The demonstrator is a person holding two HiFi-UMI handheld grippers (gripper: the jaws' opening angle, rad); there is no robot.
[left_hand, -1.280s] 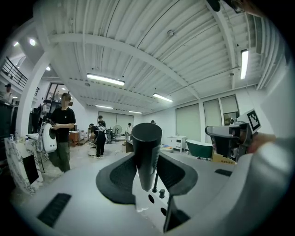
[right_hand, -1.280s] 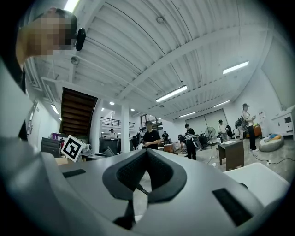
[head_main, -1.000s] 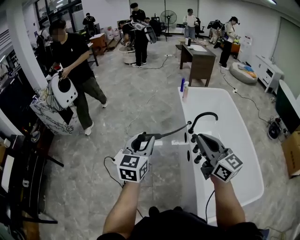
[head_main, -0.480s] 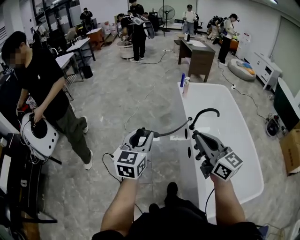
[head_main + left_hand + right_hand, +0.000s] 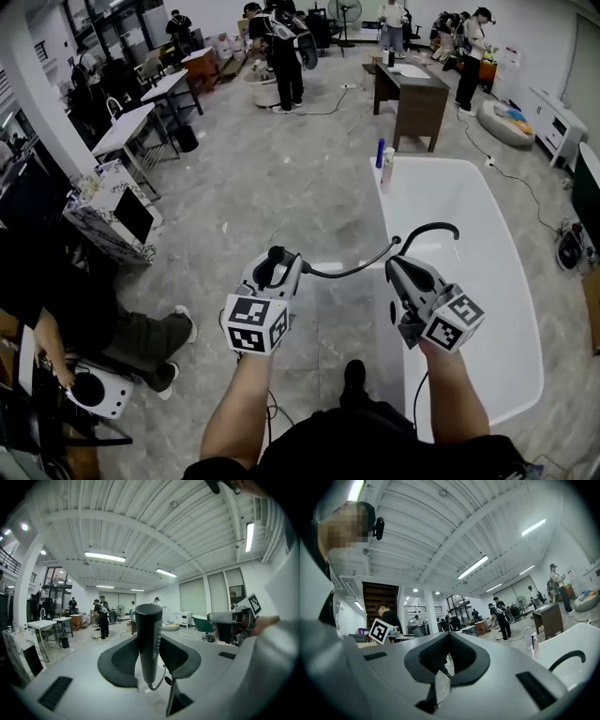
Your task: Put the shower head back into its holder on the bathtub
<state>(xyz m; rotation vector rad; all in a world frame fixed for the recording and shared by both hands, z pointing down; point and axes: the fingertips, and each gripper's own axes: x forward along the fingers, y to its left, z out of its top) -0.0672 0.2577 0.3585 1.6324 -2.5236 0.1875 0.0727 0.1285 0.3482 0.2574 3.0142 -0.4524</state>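
Grey left tongs (image 5: 274,262) and right tongs (image 5: 397,266) carry black-and-white marker cubes (image 5: 255,325); dark clothes (image 5: 356,448).

— How did the right tool (image 5: 449,635) stand?
— Its jaws met at the tips. Past them, at the right, lay the white bathtub (image 5: 572,637), a black curved spout (image 5: 569,652) arching over it

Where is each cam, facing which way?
Head view: on head, steeply down at tub; left gripper, right gripper, forearms.
Left gripper view: on that gripper, along jaws clamping shower head; right gripper at right.
Right gripper view: on that gripper, along shut jaws; left gripper's cube at left.
Shared: spout, in head and right gripper views.
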